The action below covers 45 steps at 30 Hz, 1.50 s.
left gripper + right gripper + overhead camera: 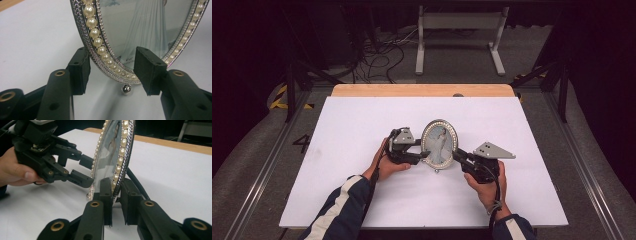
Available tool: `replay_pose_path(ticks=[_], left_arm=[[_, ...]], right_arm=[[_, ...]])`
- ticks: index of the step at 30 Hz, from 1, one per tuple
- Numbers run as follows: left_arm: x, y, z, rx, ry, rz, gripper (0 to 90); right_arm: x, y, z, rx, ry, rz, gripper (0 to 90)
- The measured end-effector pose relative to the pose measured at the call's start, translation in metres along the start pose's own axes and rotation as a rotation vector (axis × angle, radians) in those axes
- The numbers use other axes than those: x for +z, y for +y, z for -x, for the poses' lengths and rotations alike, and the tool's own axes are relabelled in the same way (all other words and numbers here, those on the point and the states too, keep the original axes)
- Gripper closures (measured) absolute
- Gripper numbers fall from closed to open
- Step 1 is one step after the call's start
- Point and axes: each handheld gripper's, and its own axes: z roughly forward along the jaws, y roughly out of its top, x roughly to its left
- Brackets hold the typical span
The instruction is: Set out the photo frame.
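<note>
Centrally in the high view, an oval picture frame [440, 143] stands upright on the white table [362, 130]. We see the right gripper [115, 195] clamped on its pearl rim; the left gripper [111, 72] straddles the opposite rim, jaws apart. Stiff, glazed, fragile, probably slippery: grip the metal edge.

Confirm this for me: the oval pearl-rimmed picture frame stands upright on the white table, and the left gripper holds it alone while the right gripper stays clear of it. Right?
Not quite. The right gripper is not clear: its jaws pinch the edge of the picture frame, as the right gripper view shows. The left gripper has the frame's rim between its jaws. The frame does stand upright on the white table.
</note>
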Motion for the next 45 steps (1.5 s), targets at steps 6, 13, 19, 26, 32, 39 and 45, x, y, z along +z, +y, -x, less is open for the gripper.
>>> replay_pose_path(ticks=[6, 13, 19, 26, 32, 39, 45], left_arm=[[-0.009, -0.002, 0.006, 0.004, 0.027, -0.019, 48.8], [-0.011, -0.006, 0.012, -0.032, 0.057, -0.023, 48.8], [-0.009, -0.004, 0.011, -0.062, 0.02, 0.039, 31.0], [-0.013, -0.001, 0.01, -0.078, 0.022, 0.094, 28.8], [-0.018, -0.001, 0.006, -0.063, 0.044, 0.098, 47.4], [-0.023, -0.003, -0.001, -0.058, 0.034, 0.092, 65.3], [-0.027, -0.004, -0.003, -0.049, 0.014, 0.08, 69.5]], right_arm=[[0.004, 0.0, 0.004, 0.031, 0.0, 0.003, 79.6], [0.008, 0.001, 0.005, 0.014, -0.005, 0.003, 79.1], [0.009, -0.001, 0.002, -0.012, -0.05, -0.033, 64.4], [0.003, -0.002, 0.007, 0.02, -0.018, -0.021, 67.3], [0.004, -0.005, 0.006, -0.003, 0.003, -0.033, 76.8], [0.008, -0.006, 0.007, 0.0, 0.009, -0.033, 78.7], [0.009, -0.004, 0.007, 0.006, -0.005, -0.037, 78.1]])
